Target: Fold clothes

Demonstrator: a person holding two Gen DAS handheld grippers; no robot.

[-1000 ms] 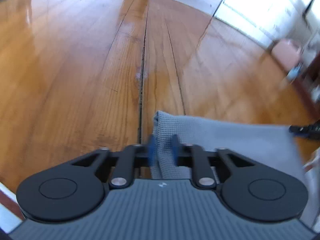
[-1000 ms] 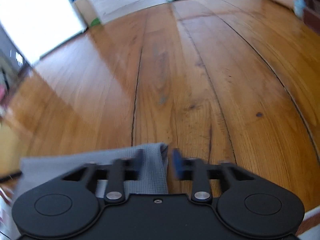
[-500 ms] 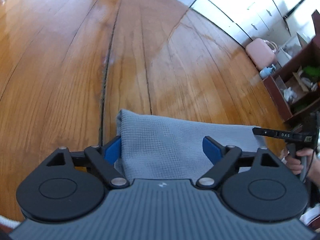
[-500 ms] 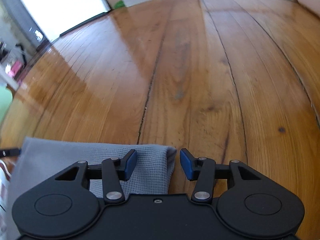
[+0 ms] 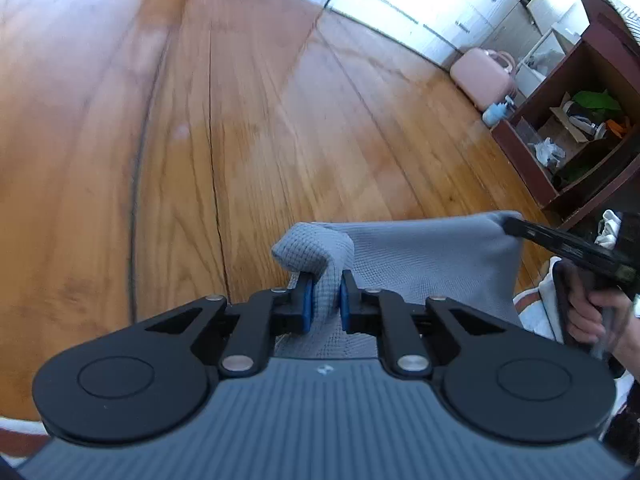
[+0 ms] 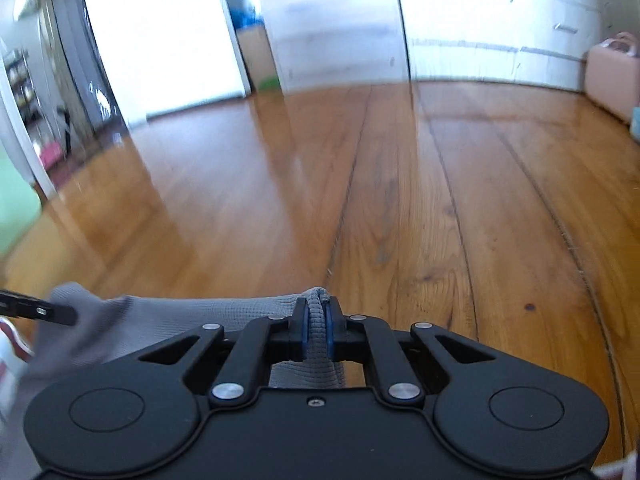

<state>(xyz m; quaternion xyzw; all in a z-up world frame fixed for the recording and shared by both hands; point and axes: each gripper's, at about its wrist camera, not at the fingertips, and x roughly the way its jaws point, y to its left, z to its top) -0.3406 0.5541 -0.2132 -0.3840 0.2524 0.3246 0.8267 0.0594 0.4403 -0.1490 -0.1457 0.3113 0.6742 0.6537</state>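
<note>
We are pinching the grey waffle-knit cloth (image 5: 420,252) at two corners, left tongs (image 5: 323,306) and right tongs (image 6: 317,330) both clamped tight on it, above the glossy wooden plank floor (image 6: 400,208).

cloth (image 5: 424,256) over floor (image 5: 248,128) (shelf (image 5: 580,128) right)

Black grippers (image 5: 323,307), blue-padded jaws, silver pivot screws, ribbed grey housing.

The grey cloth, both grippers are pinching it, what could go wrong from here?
1. The left gripper holds only a bunched corner of the grey cloth; it might slip out under tension.
2. The right gripper also bites near an edge, so uneven pulling may skew the fold.
3. Slack cloth could drag on the wooden floor.
</note>
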